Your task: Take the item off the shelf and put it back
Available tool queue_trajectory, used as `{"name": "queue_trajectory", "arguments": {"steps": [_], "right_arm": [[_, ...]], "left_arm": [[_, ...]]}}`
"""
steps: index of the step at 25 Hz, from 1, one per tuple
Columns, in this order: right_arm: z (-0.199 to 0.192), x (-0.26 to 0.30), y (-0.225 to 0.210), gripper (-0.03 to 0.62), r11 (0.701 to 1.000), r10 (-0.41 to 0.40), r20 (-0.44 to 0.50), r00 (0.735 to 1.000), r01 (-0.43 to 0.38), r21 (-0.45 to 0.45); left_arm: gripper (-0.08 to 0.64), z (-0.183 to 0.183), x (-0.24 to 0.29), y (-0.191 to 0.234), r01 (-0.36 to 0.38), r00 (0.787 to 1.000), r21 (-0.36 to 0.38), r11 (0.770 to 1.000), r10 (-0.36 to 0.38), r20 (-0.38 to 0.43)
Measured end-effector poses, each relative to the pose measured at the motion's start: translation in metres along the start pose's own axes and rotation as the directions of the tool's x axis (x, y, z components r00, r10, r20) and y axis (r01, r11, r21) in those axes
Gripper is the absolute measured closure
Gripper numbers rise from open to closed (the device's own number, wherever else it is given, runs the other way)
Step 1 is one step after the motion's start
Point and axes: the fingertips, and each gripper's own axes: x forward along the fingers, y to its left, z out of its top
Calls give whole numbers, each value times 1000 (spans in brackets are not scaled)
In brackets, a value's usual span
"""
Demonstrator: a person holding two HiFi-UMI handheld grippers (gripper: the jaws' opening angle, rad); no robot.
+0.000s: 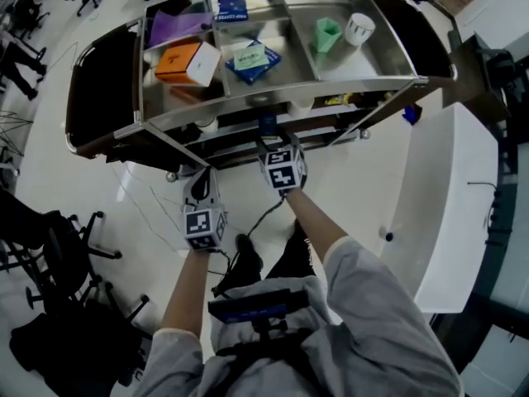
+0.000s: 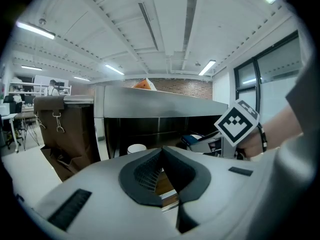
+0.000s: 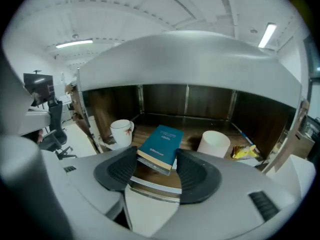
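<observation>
Book (image 3: 161, 145), seemingly, between mug (image 3: 120, 131) and cup (image 3: 214, 144).
</observation>
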Motion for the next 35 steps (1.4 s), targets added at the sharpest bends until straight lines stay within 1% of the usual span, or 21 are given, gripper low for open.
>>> {"name": "queue_trajectory", "arguments": {"steps": [4, 9, 14, 17, 20, 22, 24, 28, 32, 35], "right_arm": [[7, -31, 7, 331, 995, 77, 26, 997, -76, -58], [12, -71, 19, 331, 975, 187, 51, 981, -179, -134], [11, -104, 23, 331, 939, 299, 70, 952, -281, -196], [7, -123, 22, 331, 919, 360, 79, 930, -338, -204], [0, -141, 22, 331, 895, 413, 78, 908, -388, -218], [-7, -149, 20, 331, 880, 436, 64, 898, -410, -240], [-14, -154, 17, 331, 871, 447, 49, 893, -422, -250], [-21, -160, 10, 331, 867, 457, 43, 888, -434, -243], [-24, -161, 10, 331, 863, 465, 42, 884, -442, -245], [-26, -163, 14, 331, 859, 472, 40, 881, -449, -248]], "left_arm": [[552, 7, -12, -2, -12, 1000, -5, 1000, 12, 1], [552, 11, -25, -3, -25, 1000, -5, 1000, 25, 2], [552, 19, -38, -2, -38, 999, -10, 999, 38, 11], [552, 20, -45, -4, -34, 999, 0, 999, 34, 10], [552, 21, -51, -1, -50, 999, -8, 999, 50, 8], [552, 20, -53, 0, -58, 998, -13, 998, 58, 7], [552, 20, -56, 1, -62, 998, -12, 998, 62, 3], [554, 23, -59, -3, -57, 998, 12, 998, 56, 24], [554, 20, -61, -8, -53, 999, 22, 998, 53, 1], [555, 19, -63, -7, -62, 998, 20, 998, 62, 12]]}}
